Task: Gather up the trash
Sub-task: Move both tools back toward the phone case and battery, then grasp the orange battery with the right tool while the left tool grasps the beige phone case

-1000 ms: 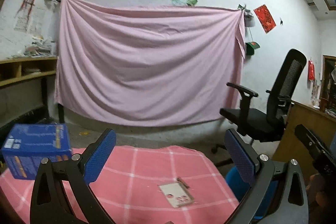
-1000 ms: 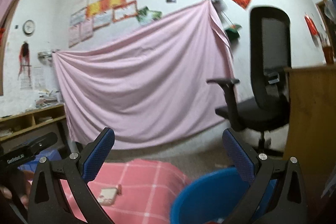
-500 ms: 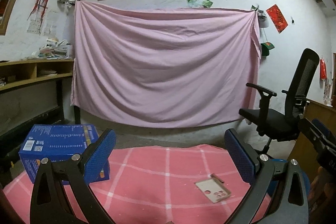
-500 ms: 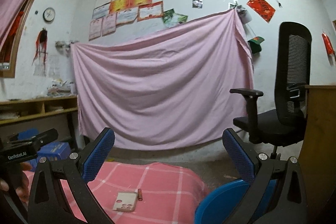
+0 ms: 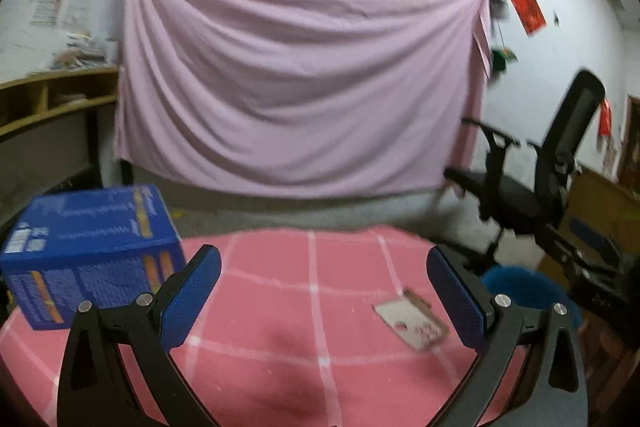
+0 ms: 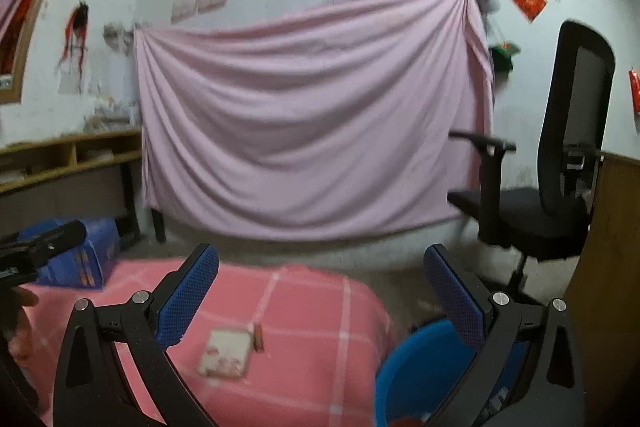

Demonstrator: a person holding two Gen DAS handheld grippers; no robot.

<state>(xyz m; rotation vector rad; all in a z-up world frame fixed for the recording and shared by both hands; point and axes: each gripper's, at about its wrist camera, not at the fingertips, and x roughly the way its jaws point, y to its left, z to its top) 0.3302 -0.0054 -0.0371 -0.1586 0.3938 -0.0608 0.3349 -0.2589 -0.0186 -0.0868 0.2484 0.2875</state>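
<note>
A flat grey card with round holes (image 5: 411,321) lies on the pink checked tablecloth (image 5: 280,307), right of centre; it also shows in the right wrist view (image 6: 226,351) with a small red stick (image 6: 259,336) beside it. A blue bin (image 6: 420,371) stands at the table's right edge; its rim shows in the left wrist view (image 5: 520,279). My left gripper (image 5: 324,295) is open and empty above the table, the card near its right finger. My right gripper (image 6: 320,295) is open and empty, between the card and the bin.
A blue cardboard box (image 5: 88,251) stands on the table's far left. A black office chair (image 6: 552,187) stands at the right by a wooden desk (image 6: 604,267). A pink sheet (image 5: 300,87) hangs on the back wall, with wooden shelves (image 5: 52,99) at left.
Both views have tilted down and are blurred by motion. The card and box sit closer and larger in the left view; more of the bin shows in the right view.
</note>
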